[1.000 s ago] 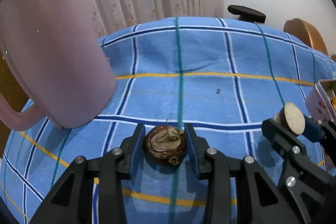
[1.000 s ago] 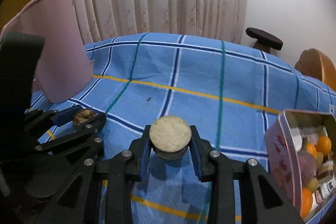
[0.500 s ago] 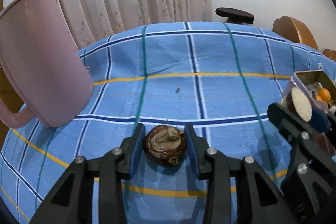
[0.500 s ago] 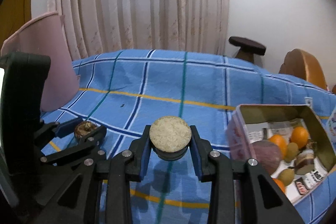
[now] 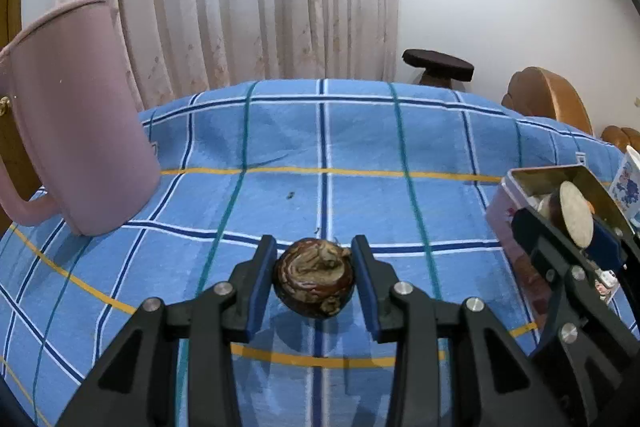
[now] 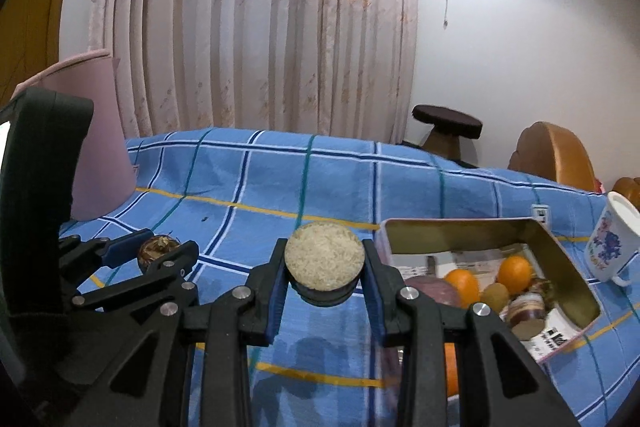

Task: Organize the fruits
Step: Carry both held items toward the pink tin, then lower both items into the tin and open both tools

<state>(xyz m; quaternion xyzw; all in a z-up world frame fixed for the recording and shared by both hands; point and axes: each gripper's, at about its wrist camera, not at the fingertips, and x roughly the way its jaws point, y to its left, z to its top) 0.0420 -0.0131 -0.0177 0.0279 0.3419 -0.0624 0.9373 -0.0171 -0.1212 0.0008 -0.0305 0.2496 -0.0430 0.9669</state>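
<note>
The dark, swirl-marked round fruit (image 5: 314,277) sits pinched between the left gripper (image 5: 314,281) fingers, lifted above the checked blue bench cloth (image 5: 360,147). At 3 o'clock, the right gripper (image 6: 324,267) clamps a flat-cut, pale, grainy piece (image 6: 324,254), likely bound for the metal tin (image 6: 568,267) already holding 2 oranges (image 6: 514,273).

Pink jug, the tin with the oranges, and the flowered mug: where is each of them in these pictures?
pink jug (image 5: 80,123), left wrist view, on its side wall.
tin (image 6: 560,255), right wrist view, on the inner side of its right wall.
flowered mug (image 6: 610,243), right wrist view, on its painted side.
</note>
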